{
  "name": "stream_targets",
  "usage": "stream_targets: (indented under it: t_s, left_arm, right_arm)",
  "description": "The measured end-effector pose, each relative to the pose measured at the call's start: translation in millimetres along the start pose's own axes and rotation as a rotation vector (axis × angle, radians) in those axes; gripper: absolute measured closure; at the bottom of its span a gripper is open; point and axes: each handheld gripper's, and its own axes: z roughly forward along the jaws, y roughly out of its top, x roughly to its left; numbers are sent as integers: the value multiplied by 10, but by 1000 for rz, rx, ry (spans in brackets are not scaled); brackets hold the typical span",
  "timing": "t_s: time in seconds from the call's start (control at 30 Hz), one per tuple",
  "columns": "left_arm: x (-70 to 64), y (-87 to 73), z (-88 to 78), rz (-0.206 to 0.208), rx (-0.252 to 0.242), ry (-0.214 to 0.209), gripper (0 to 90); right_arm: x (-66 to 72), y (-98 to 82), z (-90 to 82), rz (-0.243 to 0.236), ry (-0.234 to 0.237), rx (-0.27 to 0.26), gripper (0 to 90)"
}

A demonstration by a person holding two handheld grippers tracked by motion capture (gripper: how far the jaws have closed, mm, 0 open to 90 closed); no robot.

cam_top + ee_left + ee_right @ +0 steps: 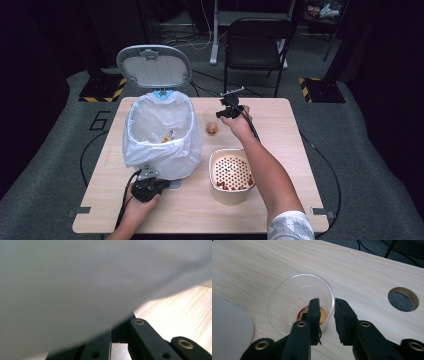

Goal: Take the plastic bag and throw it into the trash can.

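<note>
Right gripper view: right tool (pixel 324 312) straddles the clear cup (pixel 300 302) rim, unclamped (dregs inside); squeezing could tip it.

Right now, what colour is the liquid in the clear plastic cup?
Amber-orange liquid, clearest in the right gripper view.

- The table (pixel 280 200) looks like pale wood with fine grain, matt
- The cup (pixel 287 300) is clear thin plastic, glossy
- The bin liner (pixel 145 150) is thin white plastic film, wrinkled and half see-through
- The bin lid (pixel 154 67) is smooth grey plastic
- The strainer bowl (pixel 231 172) is cream plastic with many holes
- The right gripper (pixel 325 312) has black matt pads with a rough surface
</note>
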Motion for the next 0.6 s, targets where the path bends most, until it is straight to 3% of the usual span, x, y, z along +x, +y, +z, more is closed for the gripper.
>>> stream_targets:
  t_s: [0.23,0.6]
  left_arm:
    - [-3,0,0,5,1,2,900]
    - [-6,-2,5,5,-6,1,900]
  right_arm:
    - [-3,0,-13,-2,22,24,860]
    - [4,-1,-25,-15,36,33,871]
